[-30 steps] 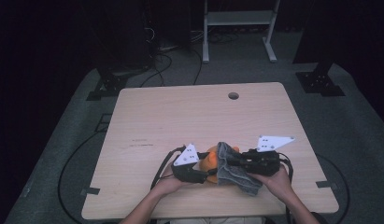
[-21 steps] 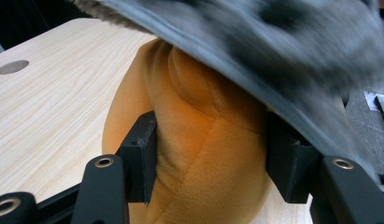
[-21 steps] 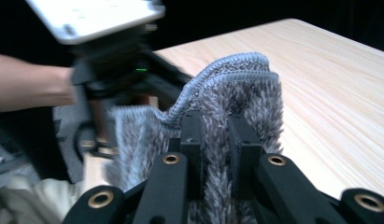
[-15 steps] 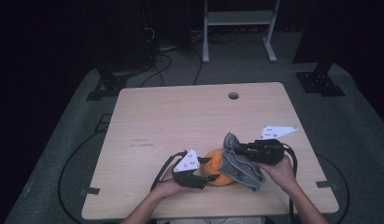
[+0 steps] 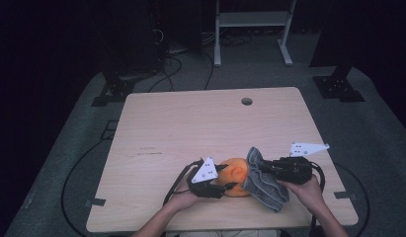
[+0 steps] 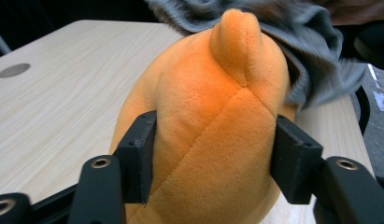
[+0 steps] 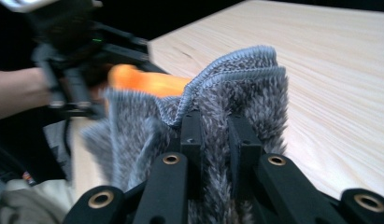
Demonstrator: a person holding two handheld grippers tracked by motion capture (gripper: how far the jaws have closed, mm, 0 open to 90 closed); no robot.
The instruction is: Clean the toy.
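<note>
Orange plush toy [image 6: 213, 130], round and soft w/ stitched seams and a little nub on top, sits squeezed between the left gripper [image 5: 221, 178] pads, so that gripper is grasping it, prob to keep it steady on the bench [image 5: 190, 123] while the other side works. Jaws have just been closing a bit on it, plush bulging between them. Right next to it, on the far side from the left gripper, the right gripper [image 7: 216, 126] is clenched tight on a grey towel [image 7: 236, 93], fluffy microfibre w/ a stitched edge, bunched up and draped against the toy. Looks like wiping or wrapping the toy, imo. Beyond both grippers, pale wood-grain benchtop w/ a cable hole [image 5: 247, 101].
</note>
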